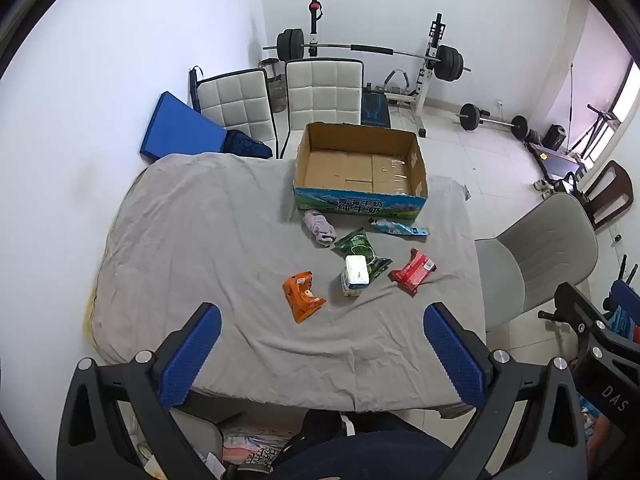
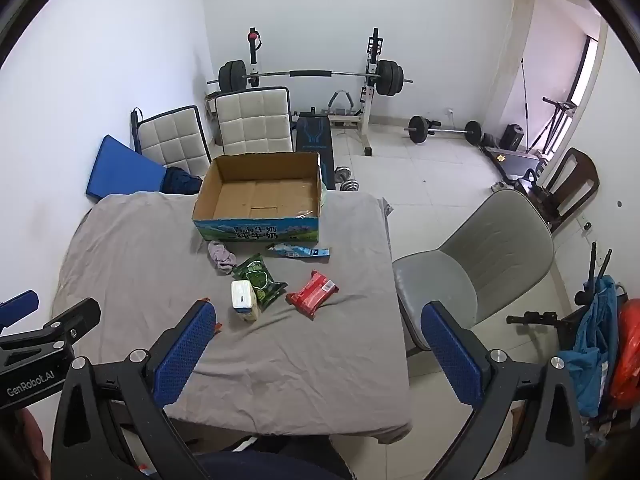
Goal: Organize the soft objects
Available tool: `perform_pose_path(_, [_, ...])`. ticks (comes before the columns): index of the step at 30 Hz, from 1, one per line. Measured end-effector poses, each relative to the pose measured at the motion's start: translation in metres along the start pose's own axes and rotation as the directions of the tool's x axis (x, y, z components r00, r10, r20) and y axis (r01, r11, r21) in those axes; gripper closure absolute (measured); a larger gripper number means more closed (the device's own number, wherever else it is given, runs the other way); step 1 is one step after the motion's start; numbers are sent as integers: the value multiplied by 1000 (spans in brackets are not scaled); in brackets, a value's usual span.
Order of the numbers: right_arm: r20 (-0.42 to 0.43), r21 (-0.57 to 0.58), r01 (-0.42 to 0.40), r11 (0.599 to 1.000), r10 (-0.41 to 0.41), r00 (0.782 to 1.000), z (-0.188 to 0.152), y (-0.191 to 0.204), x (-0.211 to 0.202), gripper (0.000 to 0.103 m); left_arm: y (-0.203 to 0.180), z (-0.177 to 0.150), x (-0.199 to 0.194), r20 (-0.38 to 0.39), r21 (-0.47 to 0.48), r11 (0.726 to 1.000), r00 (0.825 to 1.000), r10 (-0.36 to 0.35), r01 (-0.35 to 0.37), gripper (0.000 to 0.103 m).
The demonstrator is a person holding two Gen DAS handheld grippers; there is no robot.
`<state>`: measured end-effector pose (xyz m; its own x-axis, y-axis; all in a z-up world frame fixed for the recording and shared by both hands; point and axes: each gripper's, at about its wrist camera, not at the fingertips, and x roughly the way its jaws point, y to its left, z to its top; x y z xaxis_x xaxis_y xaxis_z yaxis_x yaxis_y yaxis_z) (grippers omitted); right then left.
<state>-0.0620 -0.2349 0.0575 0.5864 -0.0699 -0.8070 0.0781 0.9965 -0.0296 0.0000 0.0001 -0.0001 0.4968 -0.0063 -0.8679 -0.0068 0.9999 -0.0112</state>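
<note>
An open, empty cardboard box [image 1: 360, 168] [image 2: 260, 200] stands at the far side of the grey-clothed table [image 1: 200, 240] [image 2: 140, 260]. In front of it lie a grey sock bundle [image 1: 319, 227] [image 2: 221, 256], a blue pouch [image 1: 398, 228] [image 2: 298, 251], a green snack bag [image 1: 360, 250] [image 2: 259, 278], a white tissue pack [image 1: 355, 276] [image 2: 244, 300], a red packet [image 1: 413, 271] [image 2: 313, 293] and an orange packet [image 1: 303, 296], mostly hidden behind a finger in the right wrist view. My left gripper [image 1: 322, 344] and right gripper [image 2: 318, 344] are both open and empty, held above the near table edge.
A grey chair [image 1: 532, 256] [image 2: 476, 264] stands right of the table. Two white chairs [image 1: 320, 88] [image 2: 252, 120] and a blue mat [image 1: 180, 128] are behind it. Weight bench and barbells [image 2: 316, 80] stand by the far wall.
</note>
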Motion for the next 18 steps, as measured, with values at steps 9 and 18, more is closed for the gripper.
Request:
perform_pose_path(9, [-39,-16,20,1000,-20,999,-5,2,7,0,8,-4,7,-48,-4,1000,999,0,0,0])
perform_pose_path(18, [-93,-4,5,1000,-5,996,-7,0,25,0,9,-3,17,-90,-7,1000,996,3,-4,0])
